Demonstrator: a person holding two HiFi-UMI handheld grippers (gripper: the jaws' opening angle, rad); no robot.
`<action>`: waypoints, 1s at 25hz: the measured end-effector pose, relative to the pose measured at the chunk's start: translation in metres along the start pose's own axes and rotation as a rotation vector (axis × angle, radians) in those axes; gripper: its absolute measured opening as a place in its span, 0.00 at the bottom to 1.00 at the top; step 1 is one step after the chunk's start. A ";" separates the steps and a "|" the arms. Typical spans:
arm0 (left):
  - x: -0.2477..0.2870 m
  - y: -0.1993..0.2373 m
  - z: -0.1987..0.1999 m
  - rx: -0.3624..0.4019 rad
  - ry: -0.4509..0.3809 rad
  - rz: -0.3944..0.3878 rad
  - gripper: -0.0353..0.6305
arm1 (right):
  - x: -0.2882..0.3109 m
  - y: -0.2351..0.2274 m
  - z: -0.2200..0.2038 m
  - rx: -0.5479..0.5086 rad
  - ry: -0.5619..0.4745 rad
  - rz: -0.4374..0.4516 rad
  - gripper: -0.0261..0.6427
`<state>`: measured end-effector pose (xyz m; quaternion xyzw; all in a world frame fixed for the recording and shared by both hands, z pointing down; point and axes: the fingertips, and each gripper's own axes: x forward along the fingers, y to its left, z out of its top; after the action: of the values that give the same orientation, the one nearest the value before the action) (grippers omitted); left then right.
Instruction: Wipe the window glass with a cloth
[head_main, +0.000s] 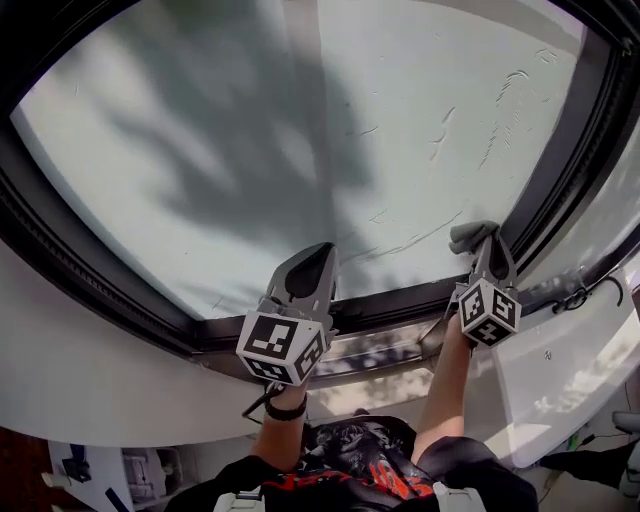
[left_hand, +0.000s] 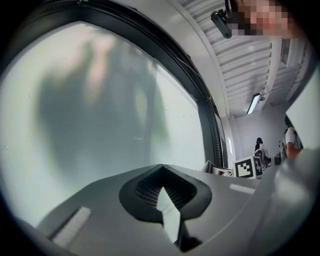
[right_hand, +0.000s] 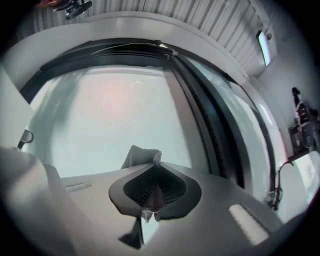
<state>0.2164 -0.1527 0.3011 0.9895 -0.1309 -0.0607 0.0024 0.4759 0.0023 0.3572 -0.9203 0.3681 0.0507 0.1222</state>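
Note:
The window glass (head_main: 250, 130) fills most of the head view, pale, with a dark tree-like shadow and faint streaks (head_main: 500, 110) at the upper right. My right gripper (head_main: 482, 245) is shut on a small grey cloth (head_main: 470, 235), holding it at the glass near the lower right corner. In the right gripper view the cloth (right_hand: 141, 156) sticks out past the jaw tips of my right gripper (right_hand: 152, 167), against the glass (right_hand: 110, 115). My left gripper (head_main: 312, 262) is near the bottom edge of the pane, its jaws shut with nothing between them. In its own view, my left gripper (left_hand: 161, 169) faces the glass (left_hand: 100, 110).
A black window frame (head_main: 100, 290) rings the pane, and a white sill (head_main: 120, 390) runs below it. A dark cable (head_main: 585, 295) lies on the ledge at the right. A second pane (right_hand: 250, 125) adjoins on the right. People (left_hand: 260, 147) stand far back in the room.

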 end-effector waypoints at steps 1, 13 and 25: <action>-0.001 -0.002 0.004 -0.009 0.003 0.003 0.08 | -0.004 -0.019 0.005 0.001 -0.002 -0.049 0.06; -0.027 0.049 -0.019 0.035 0.057 0.200 0.08 | -0.001 0.154 -0.025 0.164 -0.039 0.397 0.07; -0.272 0.183 0.012 0.055 -0.003 0.789 0.08 | -0.179 0.540 -0.121 0.280 0.216 1.257 0.07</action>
<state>-0.0934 -0.2582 0.3257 0.8629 -0.5026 -0.0530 -0.0011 -0.0251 -0.2881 0.4060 -0.5048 0.8496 -0.0285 0.1502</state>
